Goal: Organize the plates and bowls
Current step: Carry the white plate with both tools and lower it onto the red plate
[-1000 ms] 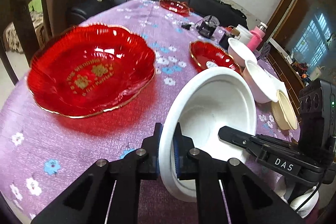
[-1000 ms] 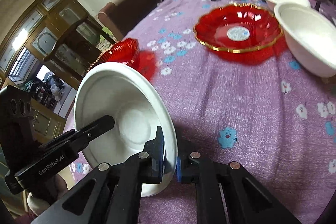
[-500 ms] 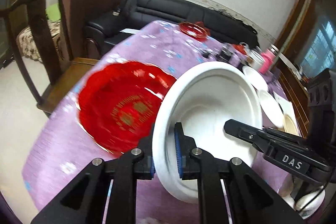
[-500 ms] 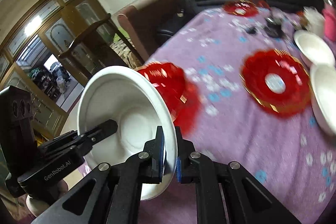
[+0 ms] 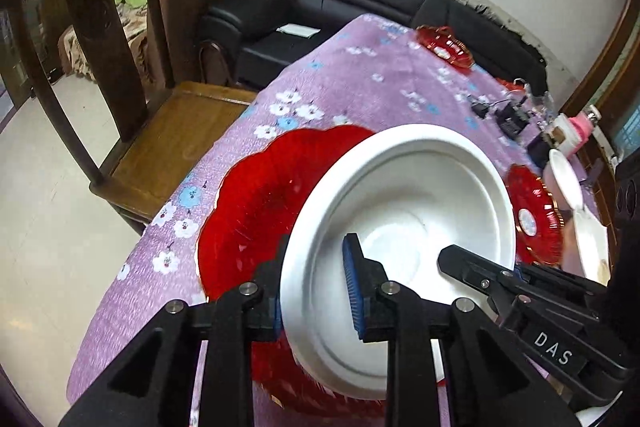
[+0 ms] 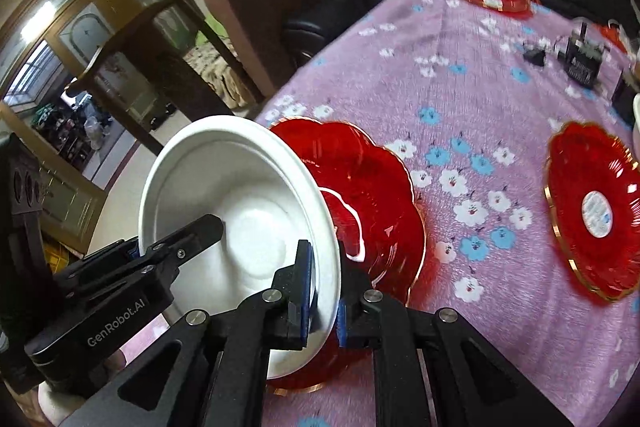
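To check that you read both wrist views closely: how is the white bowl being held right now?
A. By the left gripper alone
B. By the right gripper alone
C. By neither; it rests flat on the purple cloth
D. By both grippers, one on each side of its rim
D: the left gripper and the right gripper each pinch the white bowl at opposite sides of its rim, tilted above the large red plate.

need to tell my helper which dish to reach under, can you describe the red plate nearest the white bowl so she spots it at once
On the purple flowered tablecloth, look at the corner nearest the wooden chair. The big red scalloped glass plate lies there, directly behind the white bowl that both grippers clamp. Unlike the other red plates, it has no white round label at its centre.
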Tool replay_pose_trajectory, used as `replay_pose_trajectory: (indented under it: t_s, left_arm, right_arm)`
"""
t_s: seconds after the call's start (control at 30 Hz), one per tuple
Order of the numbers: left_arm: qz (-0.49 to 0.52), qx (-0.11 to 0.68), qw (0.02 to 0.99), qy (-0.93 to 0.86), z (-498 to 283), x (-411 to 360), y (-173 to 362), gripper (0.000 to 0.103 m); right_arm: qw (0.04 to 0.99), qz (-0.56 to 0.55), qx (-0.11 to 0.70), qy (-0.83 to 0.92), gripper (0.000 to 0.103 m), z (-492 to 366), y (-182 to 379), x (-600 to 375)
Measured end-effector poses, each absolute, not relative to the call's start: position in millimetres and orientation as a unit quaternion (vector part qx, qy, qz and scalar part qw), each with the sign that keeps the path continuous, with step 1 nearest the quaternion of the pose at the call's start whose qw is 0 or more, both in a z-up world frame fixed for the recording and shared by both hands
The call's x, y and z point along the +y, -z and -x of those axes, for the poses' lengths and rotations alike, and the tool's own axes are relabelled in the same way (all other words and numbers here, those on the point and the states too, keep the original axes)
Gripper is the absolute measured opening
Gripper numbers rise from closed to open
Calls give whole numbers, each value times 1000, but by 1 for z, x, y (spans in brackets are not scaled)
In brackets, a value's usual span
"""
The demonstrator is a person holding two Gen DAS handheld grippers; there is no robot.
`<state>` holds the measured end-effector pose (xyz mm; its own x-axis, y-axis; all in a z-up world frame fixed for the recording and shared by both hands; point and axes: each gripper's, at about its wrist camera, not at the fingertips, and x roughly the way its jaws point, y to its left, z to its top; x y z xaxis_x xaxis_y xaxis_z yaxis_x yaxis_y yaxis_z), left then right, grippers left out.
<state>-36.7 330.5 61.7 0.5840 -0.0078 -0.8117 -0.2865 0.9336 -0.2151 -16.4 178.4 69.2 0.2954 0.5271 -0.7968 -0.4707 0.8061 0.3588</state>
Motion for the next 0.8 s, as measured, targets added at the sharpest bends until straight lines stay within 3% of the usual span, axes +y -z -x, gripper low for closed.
replay_pose_trajectory:
  t_s: [0.3, 0.5, 0.67, 0.8]
  left_arm:
    - [173, 471, 860, -91, 20, 340, -43, 30]
    - [200, 455, 864, -80, 28, 348, -49, 54]
    - [208, 424, 877, -91, 45, 354, -65, 57]
    - [194, 388, 895, -107, 69, 349, -85, 69]
  right_arm:
    - [804, -12, 511, -303, 12, 10, -58, 191]
    - [818, -20, 493, -294, 14, 8, -57, 192]
    - [833, -51, 462, -300, 16, 14, -77, 176]
    - [849, -57, 428, -304, 28, 33, -98, 155]
